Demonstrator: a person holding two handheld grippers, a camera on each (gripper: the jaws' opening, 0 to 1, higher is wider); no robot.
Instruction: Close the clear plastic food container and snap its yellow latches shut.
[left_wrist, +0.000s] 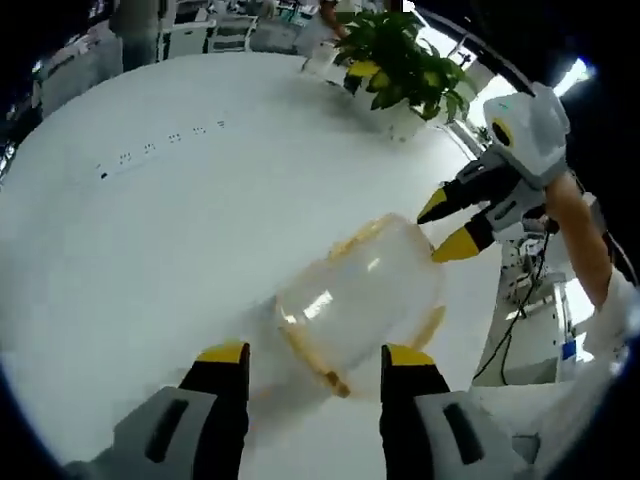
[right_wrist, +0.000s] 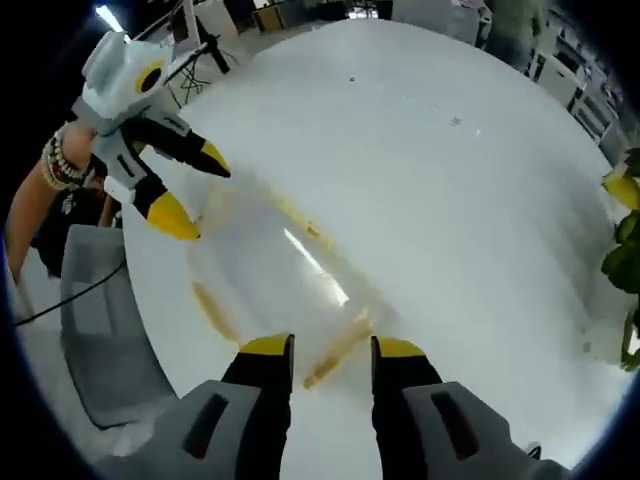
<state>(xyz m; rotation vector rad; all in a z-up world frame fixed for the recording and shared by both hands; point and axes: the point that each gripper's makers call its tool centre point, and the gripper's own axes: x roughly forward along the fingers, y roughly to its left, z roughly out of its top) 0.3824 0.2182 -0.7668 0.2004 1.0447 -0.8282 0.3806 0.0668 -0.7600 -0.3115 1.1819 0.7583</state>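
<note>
The clear plastic container (left_wrist: 360, 295) with yellow latches lies on the white table (left_wrist: 150, 250), blurred. My left gripper (left_wrist: 315, 355) is open, its yellow-tipped jaws standing either side of the container's near end. My right gripper (left_wrist: 447, 224) comes in from the right, open, its tips at the container's far upper edge. In the right gripper view the container (right_wrist: 280, 265) stretches ahead of the open right gripper (right_wrist: 333, 347), with a yellow latch (right_wrist: 335, 362) between its tips. The left gripper (right_wrist: 195, 192) sits open at the far end, held by a hand with a bead bracelet.
A potted green plant (left_wrist: 405, 70) stands at the table's far side, and its leaves (right_wrist: 628, 235) show at the right. A row of sockets (left_wrist: 160, 145) is set into the tabletop. A grey chair (right_wrist: 100, 330) stands beyond the table edge.
</note>
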